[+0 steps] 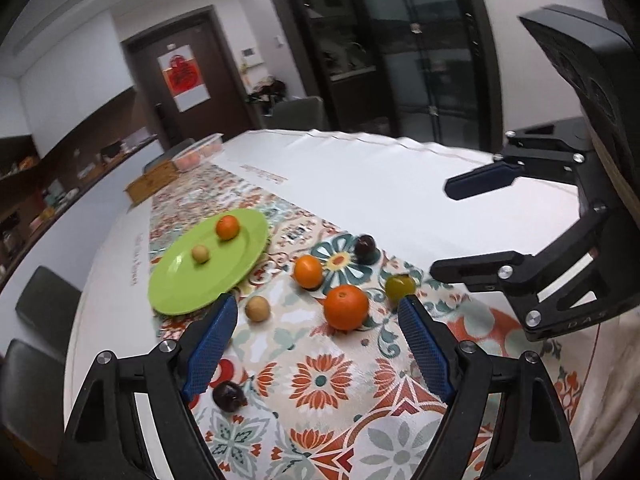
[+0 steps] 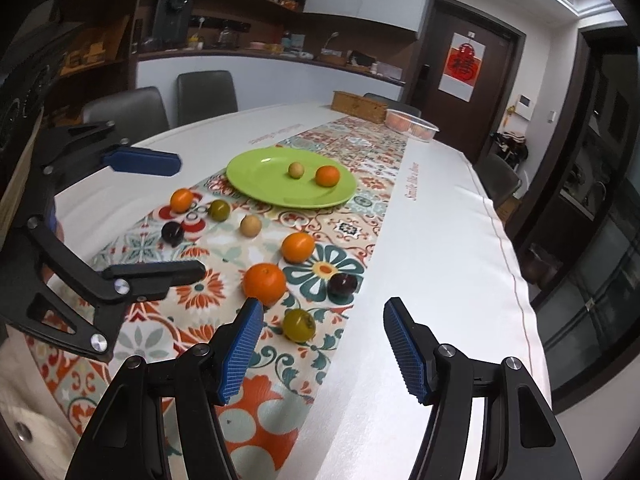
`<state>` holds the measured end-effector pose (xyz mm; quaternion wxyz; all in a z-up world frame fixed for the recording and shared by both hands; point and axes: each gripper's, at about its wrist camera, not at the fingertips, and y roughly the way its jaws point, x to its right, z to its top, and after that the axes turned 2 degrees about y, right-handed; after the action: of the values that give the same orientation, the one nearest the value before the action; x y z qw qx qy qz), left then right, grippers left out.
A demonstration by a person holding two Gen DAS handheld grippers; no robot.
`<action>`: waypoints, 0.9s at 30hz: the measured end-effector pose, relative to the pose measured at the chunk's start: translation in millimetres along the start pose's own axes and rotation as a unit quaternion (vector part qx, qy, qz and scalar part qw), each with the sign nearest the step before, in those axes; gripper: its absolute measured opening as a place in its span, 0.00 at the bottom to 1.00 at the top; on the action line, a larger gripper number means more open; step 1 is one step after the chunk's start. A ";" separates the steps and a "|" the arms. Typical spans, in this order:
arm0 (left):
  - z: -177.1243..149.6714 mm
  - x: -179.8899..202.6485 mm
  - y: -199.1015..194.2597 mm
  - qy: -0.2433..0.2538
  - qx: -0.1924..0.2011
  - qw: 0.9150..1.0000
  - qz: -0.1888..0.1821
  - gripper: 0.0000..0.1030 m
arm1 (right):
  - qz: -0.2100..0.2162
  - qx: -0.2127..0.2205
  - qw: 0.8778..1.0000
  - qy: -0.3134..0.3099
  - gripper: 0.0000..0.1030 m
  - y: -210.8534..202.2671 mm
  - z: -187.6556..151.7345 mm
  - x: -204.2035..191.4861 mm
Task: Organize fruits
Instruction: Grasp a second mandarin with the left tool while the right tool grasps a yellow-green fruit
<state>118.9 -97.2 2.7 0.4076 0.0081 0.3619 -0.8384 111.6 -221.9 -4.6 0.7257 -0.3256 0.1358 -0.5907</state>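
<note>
**Sorting fruit onto the plate: two pieces placed, seven left loose**

Spread beneath everything is the tabletop [image 2: 440, 240], covered by a white cloth and a patterned runner [image 2: 320, 360] on which the fruit is scattered. Both tools are held above it with nothing gripped: the left gripper [image 1: 316, 344] and the right gripper [image 2: 322, 344] are each seen with jaws spread wide.

A green plate [image 2: 256, 168] lies at upper centre of the right wrist view, carrying a small orange [image 2: 327, 176] and a tan fruit [image 2: 296, 170].

Off the plate, a large orange [image 2: 264, 283] sits at centre frame, a second orange [image 2: 298, 246] just above it, and a third orange [image 2: 181, 200] at left. A yellow-green fruit [image 2: 299, 324] lies nearest the right jaws, with a dark plum [image 2: 342, 284] close by.

Rolling is judged the main risk: round fruit nudged by one pad may be knocked into neighbours or off the runner, and the plum could be bruised if squeezed hard.
</note>
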 end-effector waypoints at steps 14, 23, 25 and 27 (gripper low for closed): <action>-6.9 -2.5 52.8 0.033 -0.040 0.995 -0.086 0.58 | 0.047 -0.057 0.997 -0.002 0.49 48.2 -16.7 5.1; -9.7 -6.8 72.6 0.025 -0.058 0.992 -0.111 0.51 | 0.080 -0.073 0.994 0.006 0.39 67.6 -17.8 6.5; -9.7 -6.7 75.8 0.025 -0.060 0.992 -0.112 0.51 | 0.082 -0.075 0.994 0.007 0.38 71.3 -18.1 7.5; -10.0 -6.7 78.5 0.025 -0.063 0.991 -0.117 0.50 | 0.086 -0.075 0.993 0.011 0.37 73.8 -17.8 8.6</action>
<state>174.7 -118.3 -49.7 0.2971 -0.0392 0.4226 -0.8554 160.3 -229.0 -63.1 0.7454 -0.3602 0.2151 -0.5180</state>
